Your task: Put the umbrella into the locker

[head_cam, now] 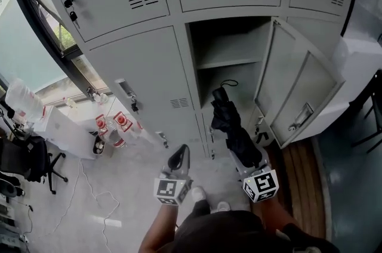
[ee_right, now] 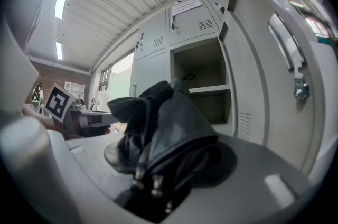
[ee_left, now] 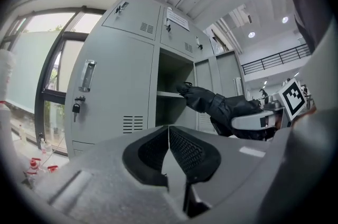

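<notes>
A black folded umbrella (head_cam: pixel 230 126) points toward the open locker compartment (head_cam: pixel 230 76), its strap end just in front of the opening. My right gripper (head_cam: pixel 240 157) is shut on the umbrella's canopy end, and the bunched fabric and rib tips fill its jaws (ee_right: pixel 158 165). From the left gripper view the umbrella (ee_left: pixel 216 105) reaches across toward the compartment (ee_left: pixel 170 85) and its inner shelf. My left gripper (head_cam: pixel 179 157) hangs to the left of the umbrella with its pads (ee_left: pixel 182 148) meeting and nothing between them.
The locker door (head_cam: pixel 298 88) stands swung open to the right of the compartment. Closed locker doors (head_cam: pixel 143 85) with a padlock lie to the left. Red-and-white containers (head_cam: pixel 116 126) and a cable sit on the floor at left, near an office chair (head_cam: pixel 30 162).
</notes>
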